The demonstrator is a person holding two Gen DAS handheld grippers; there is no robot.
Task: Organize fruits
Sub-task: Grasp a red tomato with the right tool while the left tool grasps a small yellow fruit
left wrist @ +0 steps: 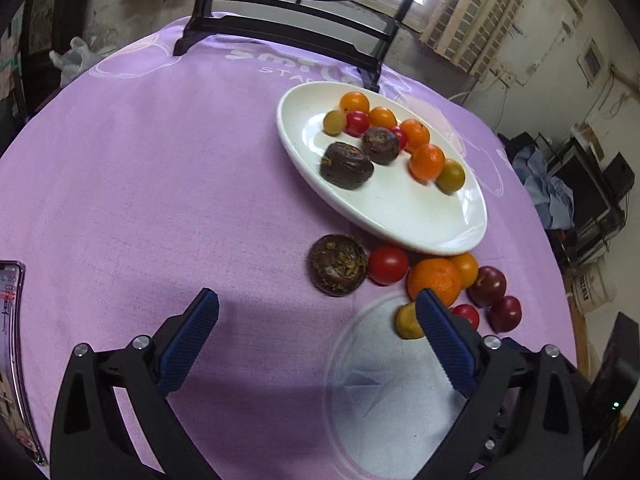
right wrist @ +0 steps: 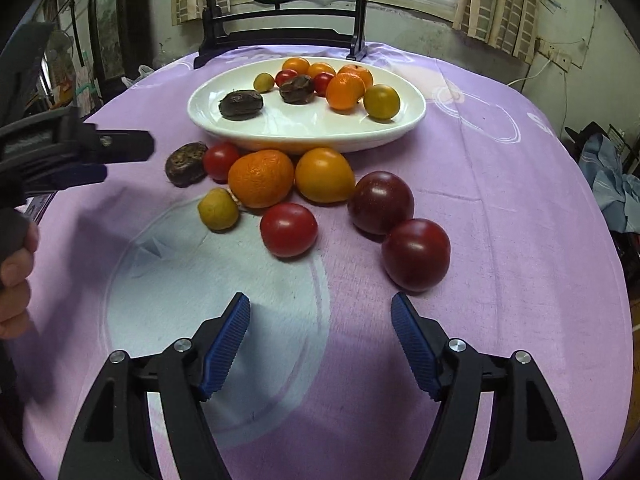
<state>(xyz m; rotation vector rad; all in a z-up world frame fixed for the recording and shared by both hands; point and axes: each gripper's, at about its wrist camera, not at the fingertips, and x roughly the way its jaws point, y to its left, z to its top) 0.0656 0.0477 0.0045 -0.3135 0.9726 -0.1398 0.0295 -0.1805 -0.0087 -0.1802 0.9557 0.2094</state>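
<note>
Roughly half done, I judge. White plate (right wrist: pixel 408 118) already holds ten or so fruits. Eight still loose on purple cloth (right wrist: pixel 500 220) just in front of plate. My left gripper (left wrist: pixel 316 312) wide, empty; my right gripper (right wrist: pixel 320 312) wide, empty, short of loose pile.
</note>
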